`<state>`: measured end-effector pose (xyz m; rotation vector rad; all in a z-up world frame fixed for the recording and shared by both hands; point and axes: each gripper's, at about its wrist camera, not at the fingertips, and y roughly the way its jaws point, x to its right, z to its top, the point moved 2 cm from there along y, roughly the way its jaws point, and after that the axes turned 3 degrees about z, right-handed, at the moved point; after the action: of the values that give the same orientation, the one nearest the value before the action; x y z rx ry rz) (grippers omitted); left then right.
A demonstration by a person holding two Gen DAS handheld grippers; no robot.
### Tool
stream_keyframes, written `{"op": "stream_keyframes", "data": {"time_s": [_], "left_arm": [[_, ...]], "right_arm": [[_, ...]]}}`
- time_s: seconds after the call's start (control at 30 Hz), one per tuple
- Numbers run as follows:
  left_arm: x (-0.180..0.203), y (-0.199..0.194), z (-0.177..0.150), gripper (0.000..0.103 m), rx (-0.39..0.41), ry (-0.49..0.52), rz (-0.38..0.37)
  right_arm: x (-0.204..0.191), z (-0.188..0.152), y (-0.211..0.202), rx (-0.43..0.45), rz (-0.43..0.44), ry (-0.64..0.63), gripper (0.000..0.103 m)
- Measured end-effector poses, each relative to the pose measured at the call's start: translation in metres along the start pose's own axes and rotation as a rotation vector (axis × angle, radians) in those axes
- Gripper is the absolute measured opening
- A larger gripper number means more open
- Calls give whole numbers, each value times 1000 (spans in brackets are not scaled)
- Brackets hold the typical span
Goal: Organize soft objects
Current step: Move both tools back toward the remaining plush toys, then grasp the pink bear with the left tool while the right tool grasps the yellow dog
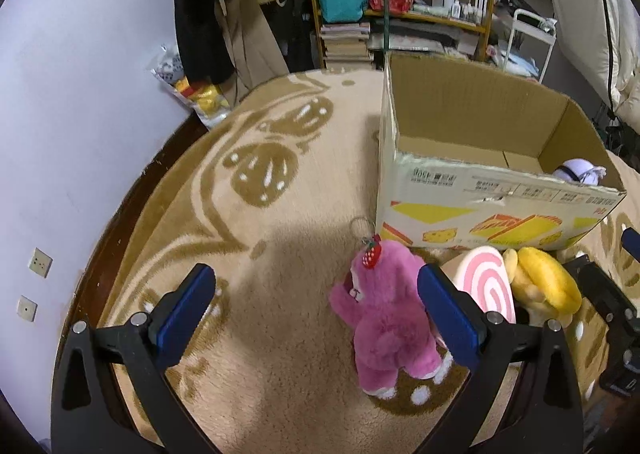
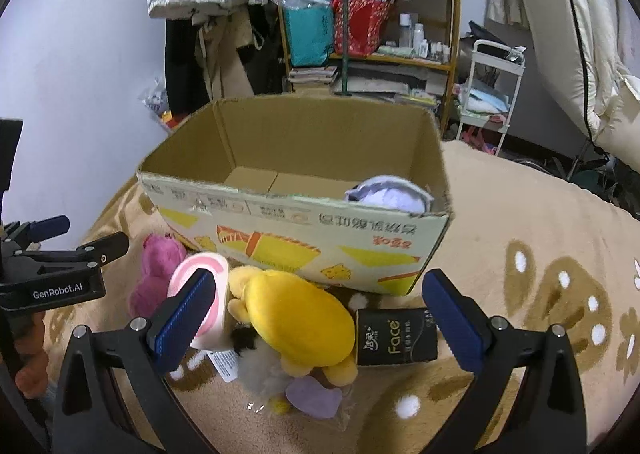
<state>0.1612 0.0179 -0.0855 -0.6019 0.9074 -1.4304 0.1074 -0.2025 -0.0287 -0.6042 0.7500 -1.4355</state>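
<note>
An open cardboard box (image 1: pixel 500 210) (image 2: pixel 304 242) stands on the rug with a pale lilac soft toy (image 2: pixel 390 194) (image 1: pixel 578 171) inside at its right end. In front of it lie a pink plush bear (image 1: pixel 384 318) (image 2: pixel 158 274), a pink-and-white swirl cushion (image 1: pixel 490 282) (image 2: pixel 200 274) and a yellow plush (image 2: pixel 298 322) (image 1: pixel 544 282). My left gripper (image 1: pixel 316 314) is open and empty above the rug, with the bear at its right finger. My right gripper (image 2: pixel 320 318) is open, with the yellow plush between its fingers.
A black tissue pack (image 2: pixel 396 336) lies right of the yellow plush, and small fluffy toys (image 2: pixel 288 386) lie below it. A beige patterned rug (image 1: pixel 280 194) covers the floor. A shelf (image 2: pixel 368 14), hanging clothes (image 1: pixel 224 14) and a white cart (image 2: pixel 492 94) stand behind the box.
</note>
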Motion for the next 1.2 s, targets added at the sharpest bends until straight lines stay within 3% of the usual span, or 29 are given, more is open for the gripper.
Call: {"op": "stream_keyframes", "data": {"time_s": [0.53, 1.2], "left_arm": [[19, 41, -11, 100, -156, 55, -50], [23, 66, -15, 100, -216, 76, -76]], "right_arm": [[-4, -12, 41, -135, -5, -17, 103], [3, -18, 62, -200, 55, 45, 103]]}}
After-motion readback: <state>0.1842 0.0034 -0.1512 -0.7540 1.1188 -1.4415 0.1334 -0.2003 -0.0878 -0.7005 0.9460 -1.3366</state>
